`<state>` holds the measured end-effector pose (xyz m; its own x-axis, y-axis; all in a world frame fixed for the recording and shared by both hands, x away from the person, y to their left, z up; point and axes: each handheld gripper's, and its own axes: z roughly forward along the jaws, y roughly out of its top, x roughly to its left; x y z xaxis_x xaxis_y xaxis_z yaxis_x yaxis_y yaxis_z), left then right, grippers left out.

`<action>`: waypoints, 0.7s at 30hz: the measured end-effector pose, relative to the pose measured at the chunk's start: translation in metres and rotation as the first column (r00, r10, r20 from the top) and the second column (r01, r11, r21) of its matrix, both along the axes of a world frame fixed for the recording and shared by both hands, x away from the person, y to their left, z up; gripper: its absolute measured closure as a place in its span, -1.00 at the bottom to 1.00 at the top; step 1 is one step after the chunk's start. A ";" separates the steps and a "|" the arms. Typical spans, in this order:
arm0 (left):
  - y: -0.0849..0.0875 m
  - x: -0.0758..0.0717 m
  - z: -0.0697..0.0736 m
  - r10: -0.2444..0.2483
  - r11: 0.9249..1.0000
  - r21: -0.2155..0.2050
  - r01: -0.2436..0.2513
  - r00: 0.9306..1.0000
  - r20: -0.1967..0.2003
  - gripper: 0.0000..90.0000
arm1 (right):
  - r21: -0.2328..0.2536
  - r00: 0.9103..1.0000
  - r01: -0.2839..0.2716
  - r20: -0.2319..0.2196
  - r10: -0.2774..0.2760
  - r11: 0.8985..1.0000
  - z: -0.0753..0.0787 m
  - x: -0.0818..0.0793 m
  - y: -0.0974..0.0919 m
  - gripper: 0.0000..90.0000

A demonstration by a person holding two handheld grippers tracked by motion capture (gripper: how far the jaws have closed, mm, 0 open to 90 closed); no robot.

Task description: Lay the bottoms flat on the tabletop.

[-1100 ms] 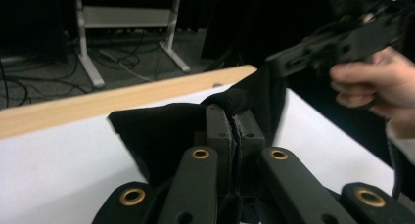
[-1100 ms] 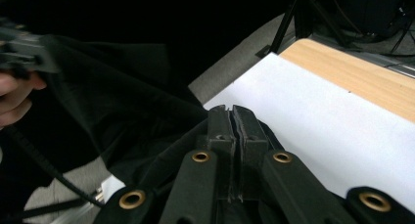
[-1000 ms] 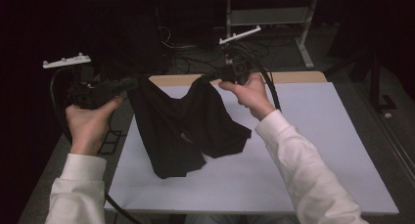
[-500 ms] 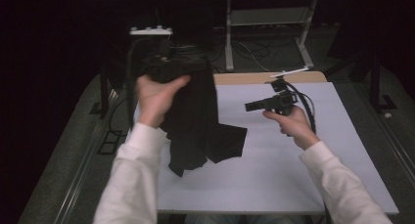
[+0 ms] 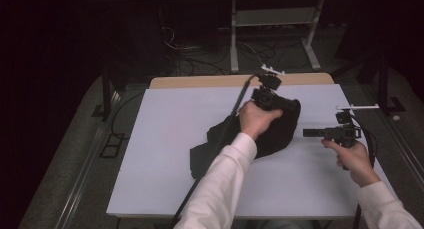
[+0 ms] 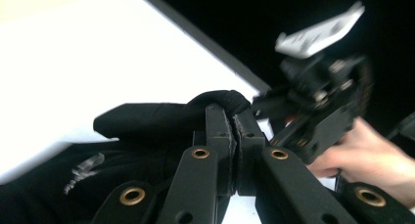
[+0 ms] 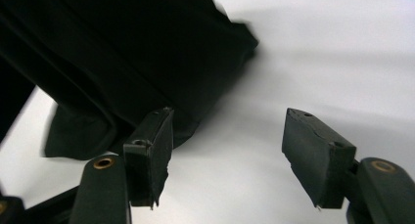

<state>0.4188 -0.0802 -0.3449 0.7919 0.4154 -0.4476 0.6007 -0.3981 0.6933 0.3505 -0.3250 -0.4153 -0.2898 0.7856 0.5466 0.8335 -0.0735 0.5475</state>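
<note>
Clearly the left gripper [image 6: 234,128] has its two black jaws pressed together on a fold of the black, soft fabric garment [image 5: 272,134], pinching a bunched edge that rolls over the jaw tips in the left gripper view. From above, that gripper [image 5: 272,100] sits at the far end of the cloth, and the rest of the garment trails back from it toward the person, lying crumpled on the white rectangular table top [image 5: 165,164].

Off to its side, well apart, the right gripper [image 7: 230,150] has its jaws spread; they have just been opening, and nothing lies between them. Bare table shows in the gap, with the garment's rounded edge just beyond and to one side of the nearer jaw. Seen from above, this gripper [image 5: 312,133] points level at the cloth's near side.

The chief risk, as I judge it, is the thin, bunched grip: a quick pull could let the fold slip free and the cloth drop in a heap. Another is the right jaws closing short of the edge and catching only air, or grabbing two layers at once, so the garment would not spread flat. The black cable [image 5: 235,114] running along the left forearm lies across the fabric and could drag or snag it.
</note>
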 end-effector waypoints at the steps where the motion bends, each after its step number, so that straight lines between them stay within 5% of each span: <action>1: -0.007 -0.002 -0.013 -0.008 1.000 0.015 0.009 1.000 -0.018 0.94 | -0.012 1.000 0.017 -0.008 -0.017 1.000 -0.006 -0.004 -0.004 -0.21; 7: -0.029 -0.019 -0.062 -0.066 0.996 0.056 0.073 0.992 -0.111 0.88 | -0.092 0.993 0.080 -0.076 -0.087 0.993 -0.021 -0.008 -0.021 -0.21; 10: -0.022 -0.026 -0.063 -0.079 0.993 0.084 0.087 0.993 -0.092 0.48 | -0.110 0.992 0.086 -0.080 -0.095 0.990 -0.022 -0.010 -0.021 -0.22; 15: 0.032 -0.020 -0.031 -0.004 0.998 0.064 0.004 1.000 0.006 -0.04 | -0.093 0.991 0.115 -0.053 -0.120 0.989 -0.016 -0.011 -0.025 -0.24; 17: 0.064 -0.014 -0.021 0.043 0.997 0.065 -0.046 0.998 0.046 -0.15 | -0.068 0.991 0.125 -0.033 -0.127 0.990 -0.013 -0.011 -0.027 -0.26; 21: 0.131 -0.008 -0.020 0.131 0.987 0.087 -0.136 0.990 0.059 -0.20 | -0.025 0.992 0.124 -0.009 -0.124 0.992 -0.007 -0.013 -0.028 -0.36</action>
<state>0.4110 0.0506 -0.3650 0.7483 0.5559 -0.3621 0.6160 -0.3796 0.6902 0.3380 -0.3525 -0.4222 -0.1833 0.8283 0.5294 0.8248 -0.1635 0.5413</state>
